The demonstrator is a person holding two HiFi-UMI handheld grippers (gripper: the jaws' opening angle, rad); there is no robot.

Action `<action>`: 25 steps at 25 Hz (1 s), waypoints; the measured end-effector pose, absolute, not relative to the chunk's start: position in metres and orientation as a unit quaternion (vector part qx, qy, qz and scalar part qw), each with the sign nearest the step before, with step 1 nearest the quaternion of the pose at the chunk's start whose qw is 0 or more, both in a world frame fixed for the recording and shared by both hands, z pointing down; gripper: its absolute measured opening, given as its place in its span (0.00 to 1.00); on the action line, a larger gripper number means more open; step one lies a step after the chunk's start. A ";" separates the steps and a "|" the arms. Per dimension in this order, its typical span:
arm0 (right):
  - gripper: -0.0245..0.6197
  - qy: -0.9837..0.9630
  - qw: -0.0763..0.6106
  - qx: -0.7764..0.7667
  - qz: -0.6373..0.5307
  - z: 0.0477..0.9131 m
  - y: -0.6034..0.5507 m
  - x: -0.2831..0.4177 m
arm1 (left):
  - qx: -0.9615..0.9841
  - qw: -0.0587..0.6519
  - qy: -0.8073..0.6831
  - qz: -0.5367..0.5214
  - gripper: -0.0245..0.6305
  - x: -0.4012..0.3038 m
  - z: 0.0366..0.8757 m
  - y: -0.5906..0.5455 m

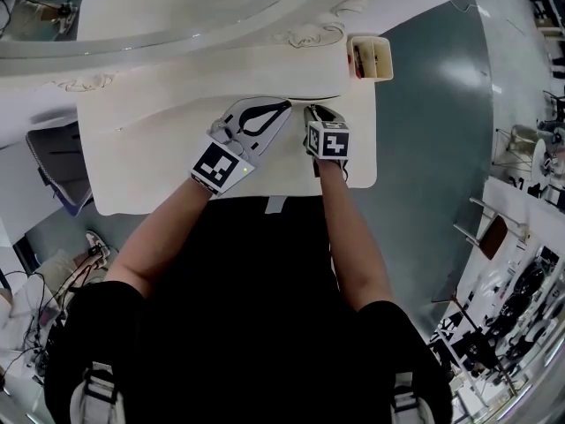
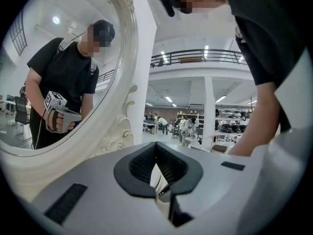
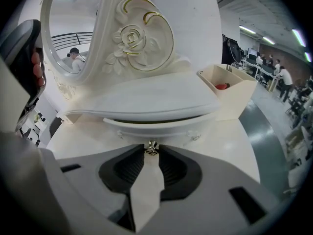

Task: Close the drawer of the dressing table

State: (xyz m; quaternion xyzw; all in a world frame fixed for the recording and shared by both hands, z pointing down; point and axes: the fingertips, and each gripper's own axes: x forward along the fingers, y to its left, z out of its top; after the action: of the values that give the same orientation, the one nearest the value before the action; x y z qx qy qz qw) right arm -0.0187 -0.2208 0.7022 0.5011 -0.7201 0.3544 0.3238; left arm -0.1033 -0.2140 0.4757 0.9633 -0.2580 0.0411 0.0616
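Observation:
A white dressing table [image 1: 168, 179] carries a small drawer [image 3: 161, 127] under a curved top shelf [image 3: 146, 99]. A dark slit shows between the shelf and the drawer front. My right gripper [image 3: 151, 151] points down at the drawer, and its fingertips are closed on the small metal knob [image 3: 151, 147]. In the head view the right gripper [image 1: 318, 113] is at the shelf's front edge. My left gripper [image 1: 284, 104] lies beside it on the table top, tips together and holding nothing. The left gripper [image 2: 156, 146] faces level past the mirror frame.
An oval mirror [image 1: 177, 7] in a carved white frame [image 2: 124, 126] stands at the back of the table. A cream organiser box [image 3: 227, 84] with a red item sits at the right end, also seen from above [image 1: 371, 57]. A chair [image 1: 57, 170] stands to the left.

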 end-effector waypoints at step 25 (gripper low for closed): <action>0.19 -0.728 0.327 0.495 0.344 0.706 -0.246 -0.022 | 0.958 0.063 -0.274 0.052 0.03 -0.110 0.472 -0.223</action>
State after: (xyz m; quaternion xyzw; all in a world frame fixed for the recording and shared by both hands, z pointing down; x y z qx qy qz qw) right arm -0.0221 -0.2463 0.7061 0.4949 -0.7279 0.3443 0.3266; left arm -0.1095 -0.2226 0.4720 0.9583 -0.2739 0.0524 0.0625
